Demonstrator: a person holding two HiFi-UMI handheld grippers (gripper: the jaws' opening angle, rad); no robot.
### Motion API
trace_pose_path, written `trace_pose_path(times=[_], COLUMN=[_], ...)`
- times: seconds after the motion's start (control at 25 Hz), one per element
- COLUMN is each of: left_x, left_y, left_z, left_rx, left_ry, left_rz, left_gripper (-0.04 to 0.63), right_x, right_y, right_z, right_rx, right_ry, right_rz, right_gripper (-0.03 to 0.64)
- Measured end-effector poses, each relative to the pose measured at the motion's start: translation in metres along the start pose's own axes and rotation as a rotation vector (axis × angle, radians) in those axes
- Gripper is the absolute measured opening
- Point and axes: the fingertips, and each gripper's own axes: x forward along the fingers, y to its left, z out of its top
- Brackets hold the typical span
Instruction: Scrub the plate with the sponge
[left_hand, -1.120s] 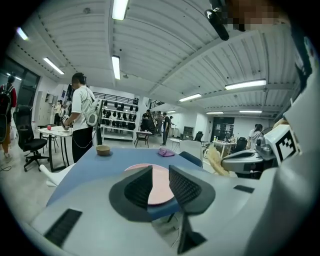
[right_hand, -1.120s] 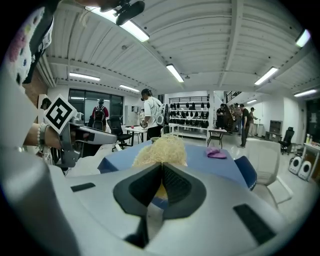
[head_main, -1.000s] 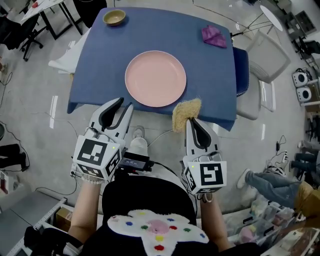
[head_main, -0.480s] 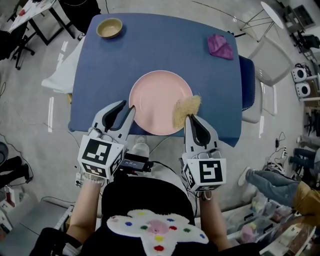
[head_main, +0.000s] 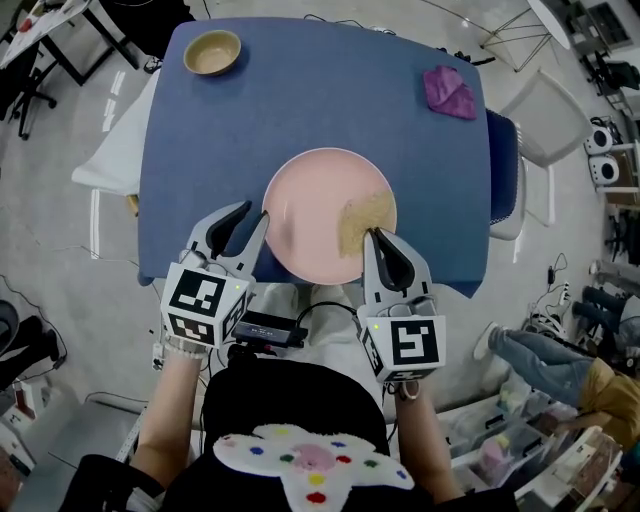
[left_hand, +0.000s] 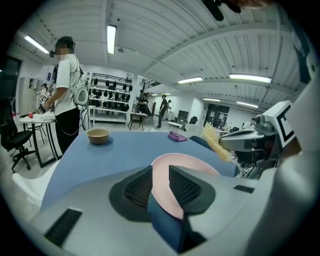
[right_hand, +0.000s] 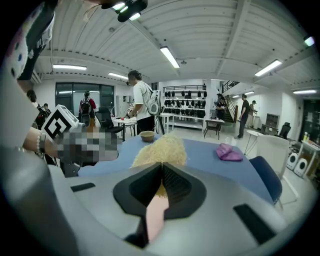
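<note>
Two roles show. The right tool (head_main: 372, 238) is pinching the sponge (head_main: 363, 218) by its near end, so the loose bulk lies over the plate's (head_main: 315, 205) right side, placed for rubbing. The left tool (head_main: 252, 213), jaws spread and empty, lines up with the plate's left rim, probably to steady it. The plate sits close to the bench's (head_main: 300, 110) front edge. The bowl (head_main: 212, 52) and cloth (head_main: 450, 93) lie well apart at the far corners, leaving room.
</note>
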Motion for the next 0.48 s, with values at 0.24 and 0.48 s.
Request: trace_pose_path(times=[0.24, 0.48], left_x=[0.013, 0.024], left_y=[0.009, 0.013], left_z=[-0.010, -0.024], left_rx=[-0.026, -0.051], left_ry=[0.028, 0.064], left_rz=[0.034, 0.059], left_gripper=[0.101, 0.101], right_x=[0.015, 0.032], right_y=[-0.008, -0.009], right_z=[-0.003, -0.014], right_rx=[-0.016, -0.033], right_ry=[0.015, 0.046], right_rz=[0.039, 0.087], right_gripper=[0.015, 0.015])
